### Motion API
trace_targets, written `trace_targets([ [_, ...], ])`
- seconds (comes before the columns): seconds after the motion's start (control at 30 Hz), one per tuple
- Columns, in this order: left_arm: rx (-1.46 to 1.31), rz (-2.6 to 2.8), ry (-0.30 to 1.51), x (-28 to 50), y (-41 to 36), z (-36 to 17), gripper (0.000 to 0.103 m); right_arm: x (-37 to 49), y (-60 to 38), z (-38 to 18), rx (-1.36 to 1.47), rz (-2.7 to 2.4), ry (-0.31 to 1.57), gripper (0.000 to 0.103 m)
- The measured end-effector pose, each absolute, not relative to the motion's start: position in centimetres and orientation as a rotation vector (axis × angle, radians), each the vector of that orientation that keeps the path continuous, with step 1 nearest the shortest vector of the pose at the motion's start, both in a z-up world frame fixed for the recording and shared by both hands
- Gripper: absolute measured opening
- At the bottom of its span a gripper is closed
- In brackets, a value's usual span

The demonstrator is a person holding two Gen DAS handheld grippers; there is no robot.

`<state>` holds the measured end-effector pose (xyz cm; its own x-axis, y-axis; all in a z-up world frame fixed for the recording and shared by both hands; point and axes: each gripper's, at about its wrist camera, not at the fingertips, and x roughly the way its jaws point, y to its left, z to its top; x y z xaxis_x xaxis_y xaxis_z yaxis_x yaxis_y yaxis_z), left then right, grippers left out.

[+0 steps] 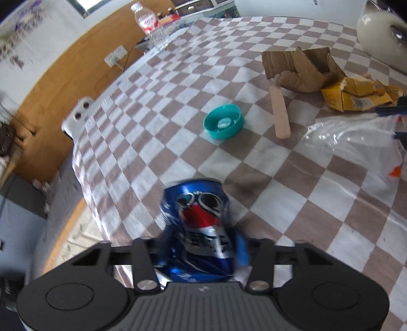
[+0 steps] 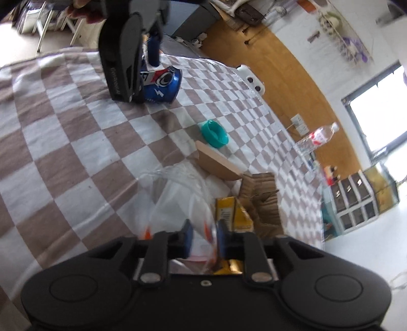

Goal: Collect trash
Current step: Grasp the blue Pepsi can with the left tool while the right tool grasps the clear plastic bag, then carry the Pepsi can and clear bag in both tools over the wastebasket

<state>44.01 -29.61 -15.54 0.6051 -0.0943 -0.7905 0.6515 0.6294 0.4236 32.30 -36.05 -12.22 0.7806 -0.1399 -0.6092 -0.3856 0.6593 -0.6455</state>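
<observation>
Checkered brown-and-white cloth carries the litter. Angled steeply down, the left gripper is clamped on the dented blue can near the cloth's edge. Lower-angled, the right gripper pinches the clear plastic bag beside the torn cardboard.

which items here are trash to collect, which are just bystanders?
Trash: blue can in left gripper, clear plastic bag in right gripper, teal lid, wooden stick, torn cardboard, yellow wrapper.
Bystanders: water bottle, checked cloth.
</observation>
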Motion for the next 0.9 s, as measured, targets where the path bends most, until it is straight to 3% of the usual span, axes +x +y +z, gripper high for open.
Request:
trace_targets([
  [0.47, 0.218, -0.514, 0.905, 41.5, -24.7, -10.9, 0.034, 32.3, -37.8, -7.0, -0.316, 0.145, 0.739, 0.007],
  [0.9, 0.047, -0.462, 0.847, 35.0, -22.4, -8.8, 0.034, 29.9, -37.8, -4.9, -0.077, 0.116, 0.762, 0.005],
])
